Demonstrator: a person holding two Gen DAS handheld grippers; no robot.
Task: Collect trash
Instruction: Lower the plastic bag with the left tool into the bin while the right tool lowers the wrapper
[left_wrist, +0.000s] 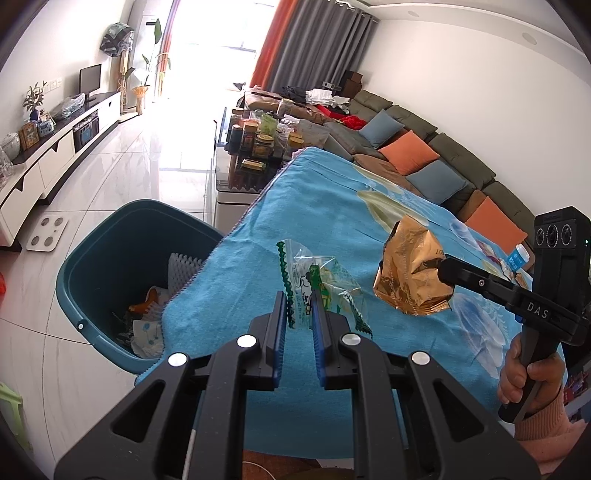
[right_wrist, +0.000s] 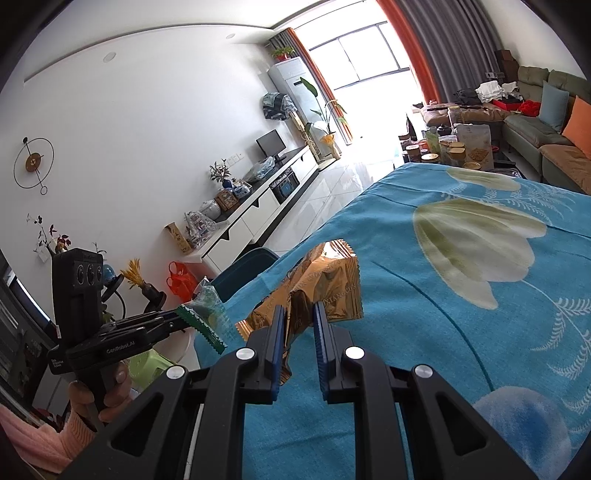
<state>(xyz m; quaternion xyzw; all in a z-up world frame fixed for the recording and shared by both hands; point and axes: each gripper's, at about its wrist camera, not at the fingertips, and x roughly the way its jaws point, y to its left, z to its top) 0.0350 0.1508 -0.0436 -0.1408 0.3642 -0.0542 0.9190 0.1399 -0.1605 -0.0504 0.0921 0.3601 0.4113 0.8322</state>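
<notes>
The left tool (left_wrist: 299, 308) is clamped on a clear wrapper with green zigzag edges (left_wrist: 317, 288), held upright above the blue flowered bench cloth (left_wrist: 332, 206). The right tool (right_wrist: 299, 325), marked "DAS", is clamped on a crumpled gold wrapper (right_wrist: 321, 284) printed "XIANG", its long axis running up and away. A teal bin (left_wrist: 107, 251) holding trash stands beside the bench.

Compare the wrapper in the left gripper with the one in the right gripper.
The clear wrapper in the left gripper is see-through plastic with green zigzag edges; the gold wrapper in the right gripper is opaque, shiny foil. The gold wrapper looks bulkier and more crumpled, while the clear wrapper looks thinner and flatter. Both are empty-looking snack packaging, pinched and held above the blue cloth.
</notes>
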